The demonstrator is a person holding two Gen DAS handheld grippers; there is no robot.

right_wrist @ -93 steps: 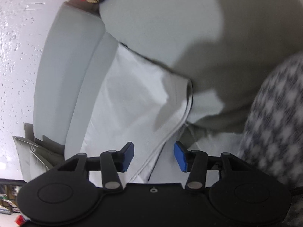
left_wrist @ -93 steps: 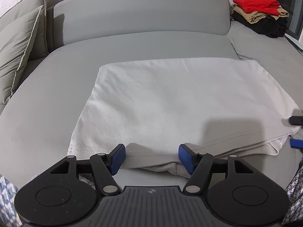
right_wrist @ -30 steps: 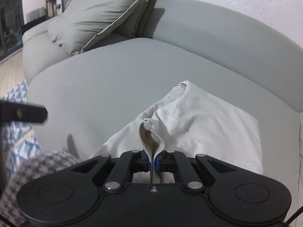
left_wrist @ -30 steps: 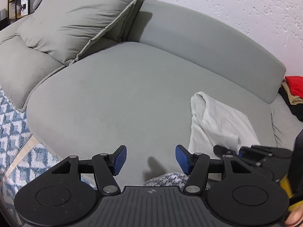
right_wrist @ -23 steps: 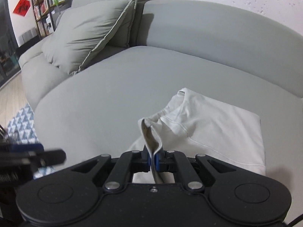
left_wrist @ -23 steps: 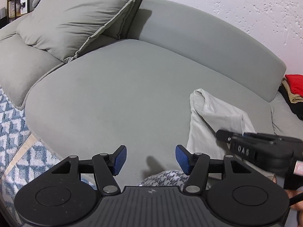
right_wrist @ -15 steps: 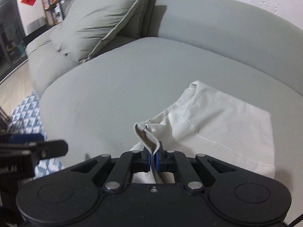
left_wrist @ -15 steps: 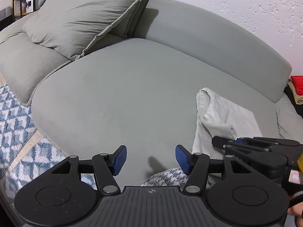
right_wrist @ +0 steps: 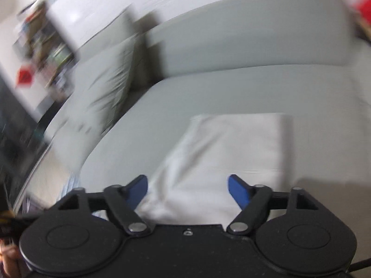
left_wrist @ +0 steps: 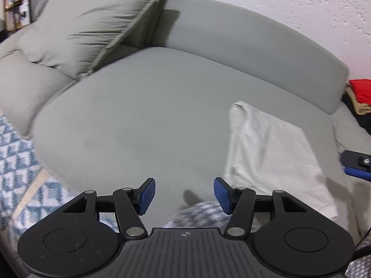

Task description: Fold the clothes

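A cream garment [left_wrist: 271, 148] lies folded flat on the grey sofa seat [left_wrist: 148, 115], to the right in the left wrist view. The same garment [right_wrist: 227, 153] fills the middle of the blurred right wrist view. My left gripper [left_wrist: 183, 194] hovers over bare seat left of the garment, its jaws closing a little with nothing between them. My right gripper [right_wrist: 187, 188] sits just above the garment's near edge, its jaws opening and the pads clear of the cloth. One blue fingertip [left_wrist: 357, 173] of the right gripper shows at the right edge of the left wrist view.
Two grey cushions [left_wrist: 88, 30] lean at the sofa's left end, before the backrest [left_wrist: 250, 44]. A pile of red, tan and black clothes [left_wrist: 361, 97] sits at the far right. A blue-patterned rug [left_wrist: 16, 166] lies beside the sofa. Checked fabric [left_wrist: 204, 215] shows below the left gripper.
My right gripper let go of the garment's fold, opened wide and swung away to the right. The garment dropped flat on the seat. My left gripper shifted slightly.
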